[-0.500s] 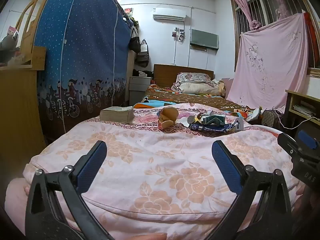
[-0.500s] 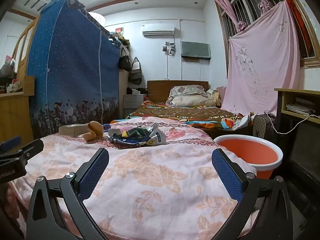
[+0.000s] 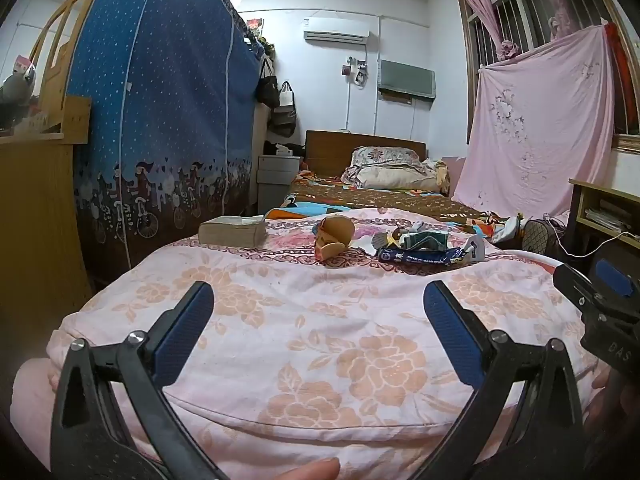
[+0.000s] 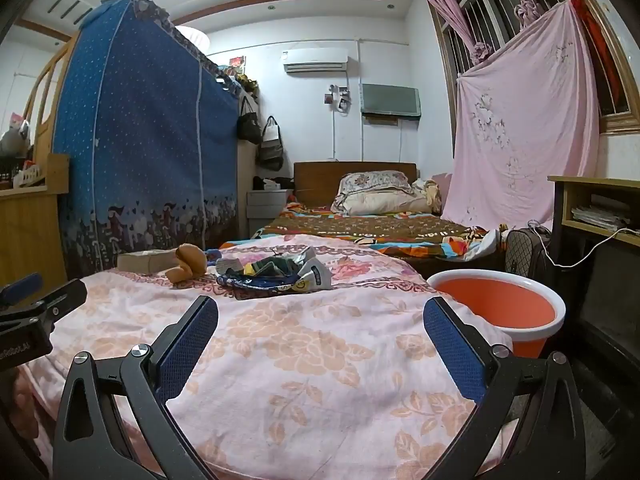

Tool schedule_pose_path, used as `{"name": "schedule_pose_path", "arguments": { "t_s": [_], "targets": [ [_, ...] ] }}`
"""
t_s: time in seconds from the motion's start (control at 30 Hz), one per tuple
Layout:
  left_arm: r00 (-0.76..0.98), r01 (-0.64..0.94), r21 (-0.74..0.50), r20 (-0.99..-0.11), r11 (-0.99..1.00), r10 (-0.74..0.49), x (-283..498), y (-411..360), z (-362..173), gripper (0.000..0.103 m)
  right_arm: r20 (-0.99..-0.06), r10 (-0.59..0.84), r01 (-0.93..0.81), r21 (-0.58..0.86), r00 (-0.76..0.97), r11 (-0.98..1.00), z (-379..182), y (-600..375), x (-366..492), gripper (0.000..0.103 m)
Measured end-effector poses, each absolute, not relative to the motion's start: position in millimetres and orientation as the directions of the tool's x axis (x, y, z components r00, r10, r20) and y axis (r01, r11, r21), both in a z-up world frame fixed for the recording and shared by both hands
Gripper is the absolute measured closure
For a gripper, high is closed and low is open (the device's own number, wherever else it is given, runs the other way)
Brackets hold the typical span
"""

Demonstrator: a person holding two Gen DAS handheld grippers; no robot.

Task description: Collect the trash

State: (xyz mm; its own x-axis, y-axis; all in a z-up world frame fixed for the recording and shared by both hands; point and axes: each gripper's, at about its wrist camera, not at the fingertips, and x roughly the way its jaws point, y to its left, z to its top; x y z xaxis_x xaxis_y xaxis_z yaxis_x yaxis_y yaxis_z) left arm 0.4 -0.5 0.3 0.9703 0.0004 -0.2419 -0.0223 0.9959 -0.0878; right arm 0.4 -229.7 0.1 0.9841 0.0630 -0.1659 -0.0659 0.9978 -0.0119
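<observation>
1. The bed (image 3: 320, 320), under a pink flowered quilt, fills the foreground of both views and carries everything the task concerns. No trash has been picked up yet, so I judge this to be the opening approach.
2. The orange bucket (image 4: 496, 312) with a white rim stands on the floor just beside the bed's right edge. Only the right wrist view shows it clearly, and it looks like the likely place for the trash. In the left wrist view only a thin white arc at the bed's right edge may be its rim.
3. The left claw (image 3: 320, 320) and the right claw (image 4: 320, 324) both stand wide with nothing between their blue pads, hovering low over the near end of the quilt.
4. The book (image 3: 232, 230) lies at the far left of the quilt. The left view shows it whole, while in the right view it sits partly behind the tan toy (image 3: 334, 236).
5. The pile of wrappers (image 4: 276, 276), the trash itself, lies on the far part of the quilt just right of the toy, well apart from both claws.
6. The next move calls for carrying a claw forward over the quilt to the wrappers and closing on the crumpled foil without catching the quilt or the toy.
</observation>
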Motion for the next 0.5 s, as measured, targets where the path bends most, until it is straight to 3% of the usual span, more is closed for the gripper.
{"name": "schedule_pose_path", "arguments": {
  "t_s": [0.5],
  "targets": [
    [0.971, -0.021, -0.087, -0.239, 0.996, 0.000, -0.7, -4.2, 4.0, 0.011, -0.166, 0.062, -0.065, -0.012, 0.984, 0.998, -0.1, -229.6, 0.4, 0.000]
  ]
}}
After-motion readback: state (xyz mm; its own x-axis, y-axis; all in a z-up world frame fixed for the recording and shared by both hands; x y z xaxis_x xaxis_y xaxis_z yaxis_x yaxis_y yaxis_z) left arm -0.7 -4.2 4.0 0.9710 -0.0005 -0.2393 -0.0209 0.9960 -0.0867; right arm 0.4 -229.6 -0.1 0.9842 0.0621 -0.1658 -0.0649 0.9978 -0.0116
